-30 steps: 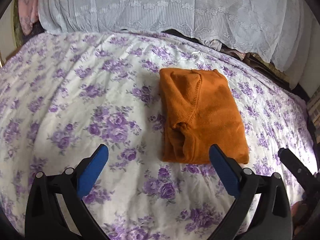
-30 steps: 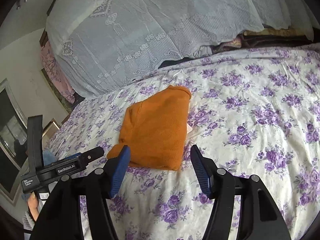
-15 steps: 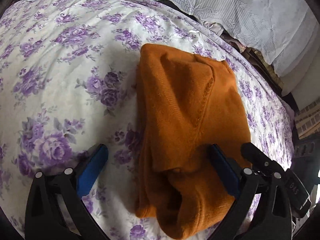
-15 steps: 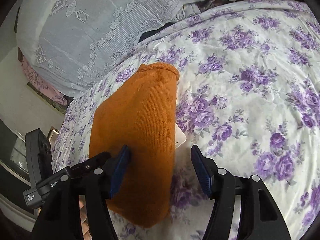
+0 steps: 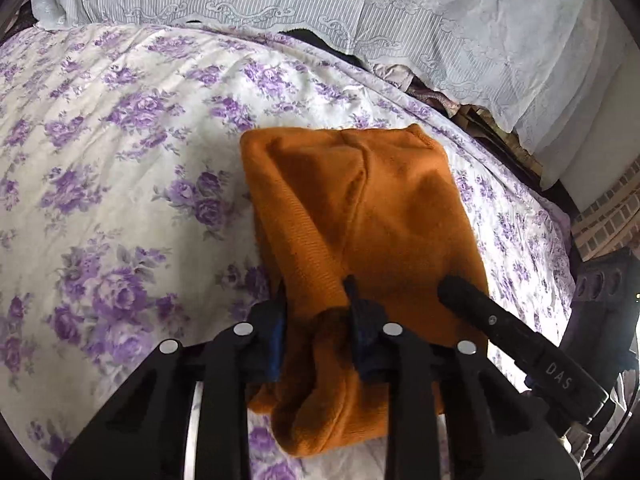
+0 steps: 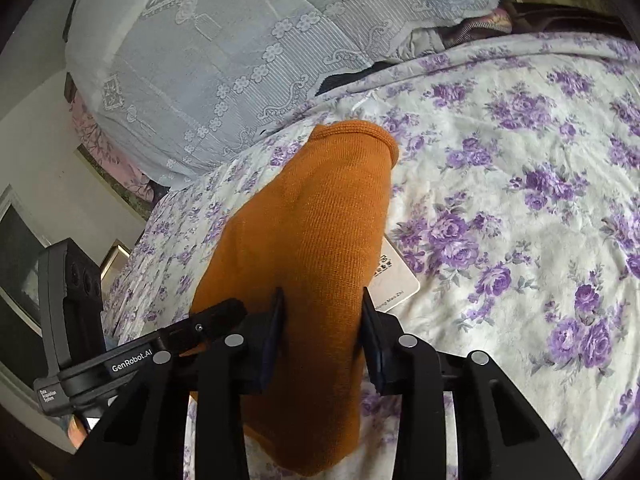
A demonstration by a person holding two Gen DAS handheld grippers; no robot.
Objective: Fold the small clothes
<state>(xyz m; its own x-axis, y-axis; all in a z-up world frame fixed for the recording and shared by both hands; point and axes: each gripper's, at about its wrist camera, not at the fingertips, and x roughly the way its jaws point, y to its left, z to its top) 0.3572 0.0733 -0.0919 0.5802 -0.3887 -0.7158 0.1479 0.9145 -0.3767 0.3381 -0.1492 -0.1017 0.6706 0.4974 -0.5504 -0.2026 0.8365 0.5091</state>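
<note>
Orange sweater [image 5: 360,216] now pinched at its near edge by both the left tool [image 5: 316,320] and right tool [image 6: 322,320], previously open.

One orange garment [image 5: 360,216] lies mid-frame on one bed [image 5: 120,160]. Two grippers show: the left gripper [image 5: 316,320] and the right gripper [image 6: 320,320], each with two fingers [image 5: 276,340]. One white tag [image 6: 394,280] pokes out right of centre. One lace cover [image 6: 224,40] spans the top.

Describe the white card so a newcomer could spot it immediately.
Start at the purple-flowered bedsheet and find the folded orange garment lying on it. The card pokes out from under that garment's right edge: flat, plain white, with small printed text.
</note>
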